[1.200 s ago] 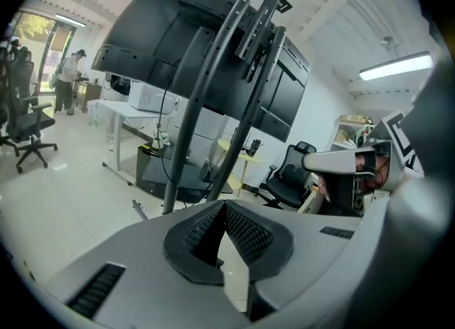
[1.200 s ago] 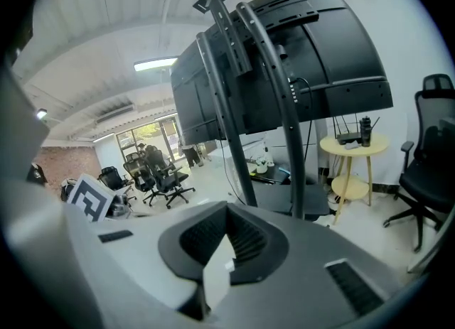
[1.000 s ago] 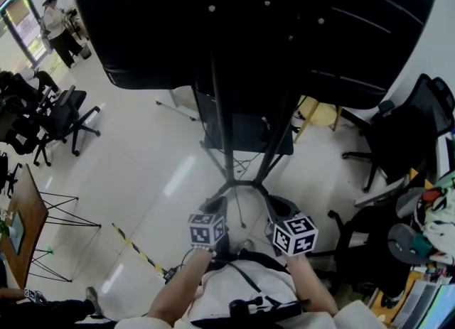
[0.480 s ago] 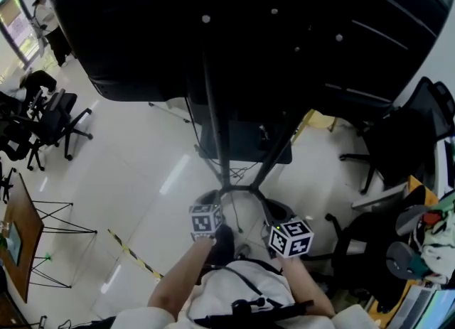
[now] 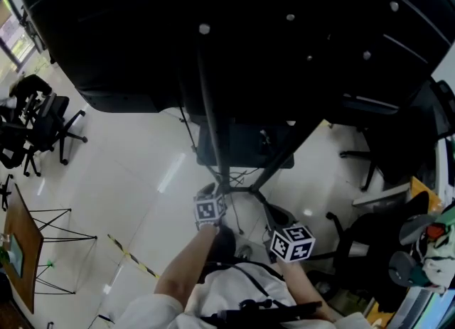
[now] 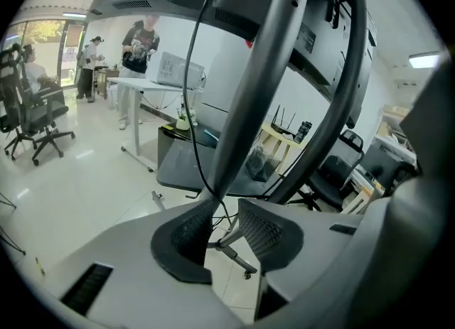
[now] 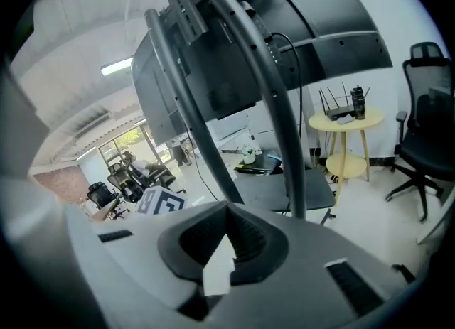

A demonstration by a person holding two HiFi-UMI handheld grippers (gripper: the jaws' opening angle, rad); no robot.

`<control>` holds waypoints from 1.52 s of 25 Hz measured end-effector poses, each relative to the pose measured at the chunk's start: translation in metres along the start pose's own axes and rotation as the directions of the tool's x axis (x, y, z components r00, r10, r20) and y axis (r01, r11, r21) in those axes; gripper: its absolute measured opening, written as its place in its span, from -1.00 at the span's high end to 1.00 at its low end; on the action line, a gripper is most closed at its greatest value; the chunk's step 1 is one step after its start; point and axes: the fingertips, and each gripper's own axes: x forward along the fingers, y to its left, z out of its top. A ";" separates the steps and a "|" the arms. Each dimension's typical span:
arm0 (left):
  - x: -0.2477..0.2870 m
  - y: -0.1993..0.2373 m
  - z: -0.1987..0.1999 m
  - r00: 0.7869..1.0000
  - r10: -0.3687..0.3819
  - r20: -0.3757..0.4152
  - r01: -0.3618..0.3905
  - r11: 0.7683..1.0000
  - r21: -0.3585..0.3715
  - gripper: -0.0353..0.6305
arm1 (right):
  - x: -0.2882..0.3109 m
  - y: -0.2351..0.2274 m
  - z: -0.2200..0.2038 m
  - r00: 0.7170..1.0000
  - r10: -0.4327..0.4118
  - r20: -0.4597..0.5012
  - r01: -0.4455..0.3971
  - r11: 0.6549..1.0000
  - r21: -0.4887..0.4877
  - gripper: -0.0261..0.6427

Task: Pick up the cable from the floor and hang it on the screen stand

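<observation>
The screen stand's two dark tubes rise to the big black screen. A thin black cable hangs down along the left tube and ends between the pads of my left gripper. Those jaws are opening: a gap shows, and the pads do not press the cable. In the head view the left gripper's marker cube sits right at the foot of the stand pole. My right gripper is shut with nothing in it, its cube lower and to the right.
The stand's dark base plate lies on the pale floor. Black office chairs stand at the left and right. A round yellow side table is behind the stand. Yellow-black tape crosses the floor. People stand at a white desk.
My left gripper has moved forward to the stand pole. The head view has come closer under the screen. The right gripper has dropped slightly back.
</observation>
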 end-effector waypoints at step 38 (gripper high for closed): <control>0.103 0.014 -0.009 0.990 -0.033 -0.140 0.023 0.997 -0.070 0.82 | 0.020 -0.058 0.002 0.988 -0.151 -0.035 0.154 0.985 0.080 0.89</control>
